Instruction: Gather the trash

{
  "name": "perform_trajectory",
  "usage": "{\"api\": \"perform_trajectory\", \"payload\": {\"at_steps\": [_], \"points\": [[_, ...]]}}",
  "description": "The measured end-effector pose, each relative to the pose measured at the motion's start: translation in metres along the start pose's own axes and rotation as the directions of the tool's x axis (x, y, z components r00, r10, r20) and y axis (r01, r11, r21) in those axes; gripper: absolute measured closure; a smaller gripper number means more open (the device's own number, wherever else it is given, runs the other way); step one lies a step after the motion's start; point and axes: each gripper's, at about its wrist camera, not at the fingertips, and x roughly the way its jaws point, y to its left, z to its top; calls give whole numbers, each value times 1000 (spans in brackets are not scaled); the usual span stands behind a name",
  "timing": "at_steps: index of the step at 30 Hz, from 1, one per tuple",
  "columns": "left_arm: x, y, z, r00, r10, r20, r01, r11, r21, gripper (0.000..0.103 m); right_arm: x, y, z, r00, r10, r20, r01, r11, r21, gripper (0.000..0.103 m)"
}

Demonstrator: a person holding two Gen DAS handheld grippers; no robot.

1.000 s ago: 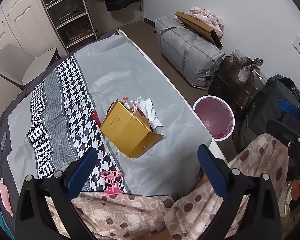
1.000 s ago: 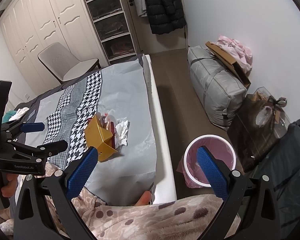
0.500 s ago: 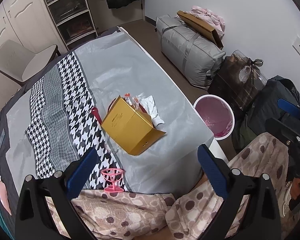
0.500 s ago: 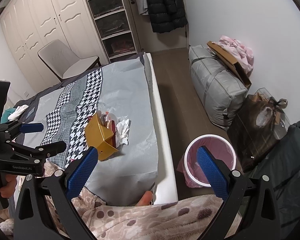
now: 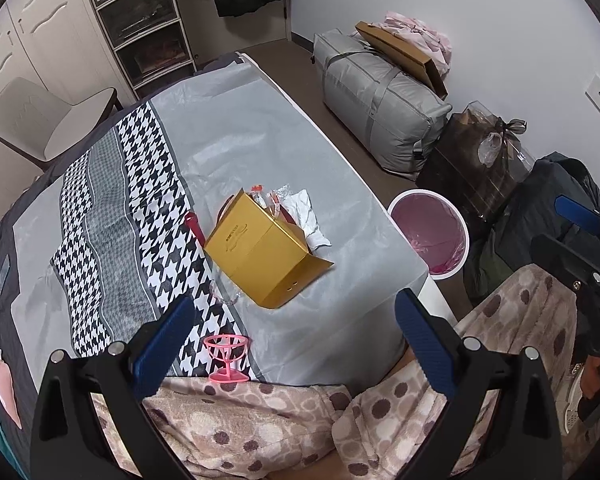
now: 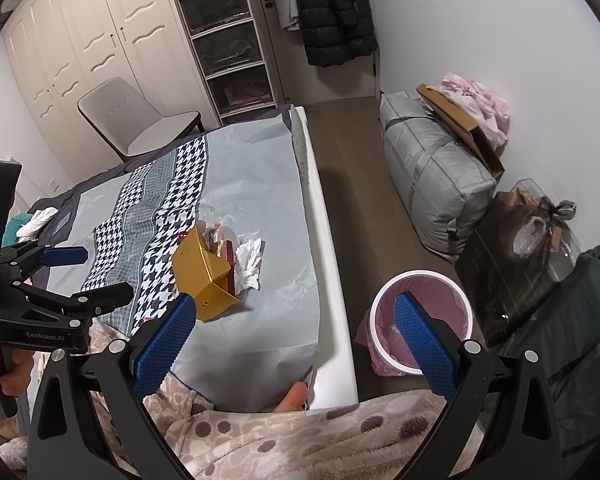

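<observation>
A yellow cardboard box lies on the grey bed cover, with crumpled white paper, clear plastic wrappers and a red item beside it. The box also shows in the right wrist view. A white bin with a pink liner stands on the floor by the bed, also in the right wrist view. My left gripper is open and empty, above the bed's near end. My right gripper is open and empty, between bed and bin.
A pink wire stand sits at the bed's near edge. A grey storage bag, a dark wrapped box and a dark bag line the wall. A chair and drawer unit stand beyond the bed.
Both views have shifted slightly; the box and trash sit a little further from the left gripper. Nothing was grasped or moved on the bed.
</observation>
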Motion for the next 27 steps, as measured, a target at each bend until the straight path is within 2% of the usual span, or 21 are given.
{"api": "perform_trajectory", "payload": {"at_steps": [13, 15, 16, 18, 20, 22, 27], "points": [[0, 12, -5, 1000, -7, -4, 7, 1000, -31, 5, 7, 15, 3, 1000, -16, -11, 15, 999, -39, 7], [0, 16, -7, 999, -32, 5, 32, 999, -40, 5, 9, 20, 5, 1000, -23, -11, 22, 998, -55, 7], [-1, 20, -10, 998, -66, 18, 67, 997, -45, 5, 10, 23, 6, 1000, -22, -7, 21, 998, -65, 7], [-5, 29, -18, 985, -153, 75, 157, 986, -56, 5, 13, 29, 8, 1000, -2, 0, 2, 996, -87, 7], [-7, 42, -30, 972, -194, 130, 206, 974, -90, 5, 20, 34, 12, 999, 35, -11, -36, 995, -92, 7], [-2, 56, -45, 969, -194, 151, 215, 967, -139, 5, 29, 40, 16, 997, 69, -24, -71, 993, -99, 7], [20, 94, -77, 980, -172, 103, 192, 955, -225, 5, 69, 68, 25, 977, 186, -101, -199, 970, -140, 7]]}}
